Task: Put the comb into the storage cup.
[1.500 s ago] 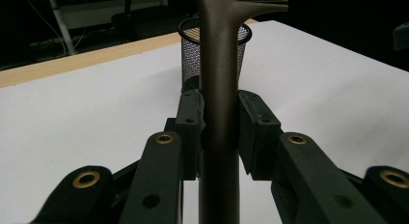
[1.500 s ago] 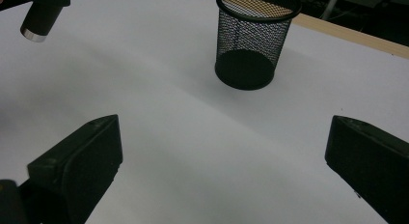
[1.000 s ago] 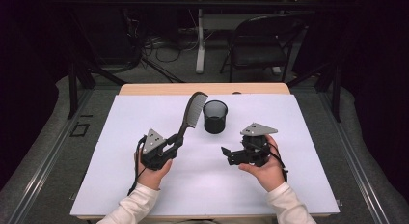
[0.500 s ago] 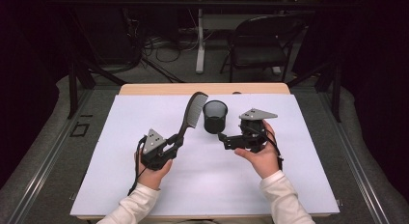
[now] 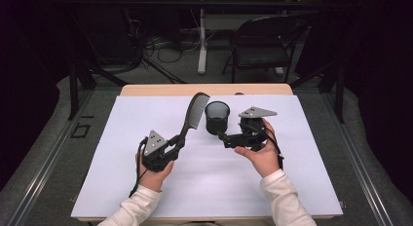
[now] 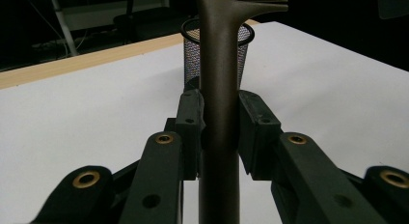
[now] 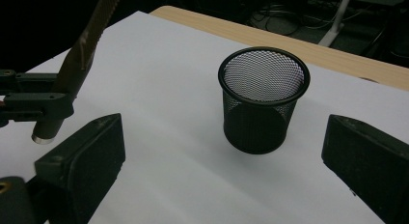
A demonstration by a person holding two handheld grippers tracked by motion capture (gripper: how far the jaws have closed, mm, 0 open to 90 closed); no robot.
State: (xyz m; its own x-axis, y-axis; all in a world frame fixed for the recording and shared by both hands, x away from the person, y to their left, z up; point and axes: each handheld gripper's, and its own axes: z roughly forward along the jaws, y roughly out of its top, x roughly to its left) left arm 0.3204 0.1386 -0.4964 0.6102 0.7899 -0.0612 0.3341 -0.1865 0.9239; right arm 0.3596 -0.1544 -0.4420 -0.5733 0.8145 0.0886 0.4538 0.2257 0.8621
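A white table [image 5: 302, 187] fills the scene. Near its far edge a black mesh cup [image 5: 217, 117] stands upright and empty. A dark comb [image 5: 191, 120] rises tilted just left of the cup, its handle clamped between the jaws of the left gripper [image 5: 178, 144]. The right gripper [image 5: 225, 137], jaws spread wide and empty, points at the cup from just beside it.

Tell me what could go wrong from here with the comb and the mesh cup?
The left hand-held gripper clamps the comb low on its handle, so the long toothed end could swing and miss the mesh cup. The cup looks light and nothing holds it; the open right hand-held gripper could knock it over.
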